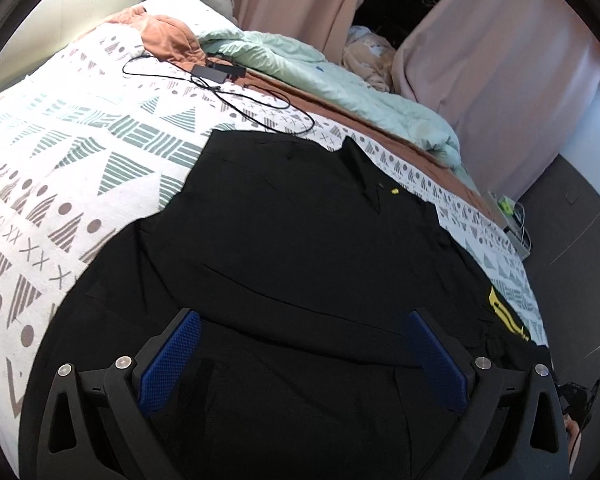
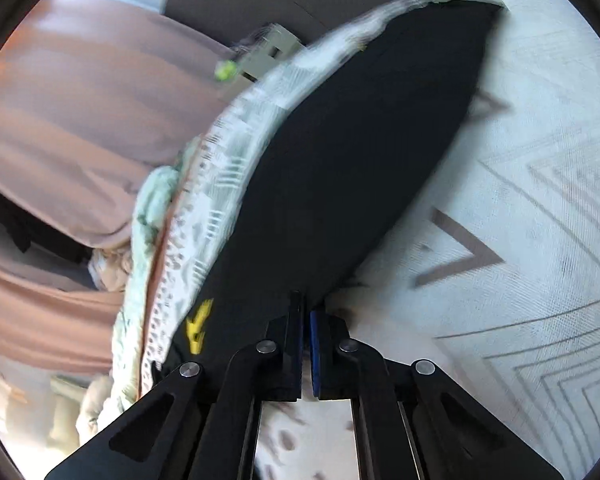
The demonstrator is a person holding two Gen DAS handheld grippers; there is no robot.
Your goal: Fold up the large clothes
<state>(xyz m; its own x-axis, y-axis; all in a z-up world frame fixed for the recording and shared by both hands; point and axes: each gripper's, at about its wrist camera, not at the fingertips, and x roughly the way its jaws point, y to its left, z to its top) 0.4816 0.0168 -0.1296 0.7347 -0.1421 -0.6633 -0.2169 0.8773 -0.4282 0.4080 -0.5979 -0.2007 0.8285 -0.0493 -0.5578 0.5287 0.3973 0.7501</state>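
A black shirt (image 1: 292, 240) lies spread flat on the bed (image 1: 60, 168), over a patterned blanket, collar toward the far side (a yellow print shows on its sleeve). The left hand-held gripper (image 1: 304, 344) hovers over the shirt's near part, its blue pads (image 1: 168, 364) spread wide with nothing between them. The right hand-held gripper (image 2: 306, 312) has its jaws pinched together on the shirt's edge.
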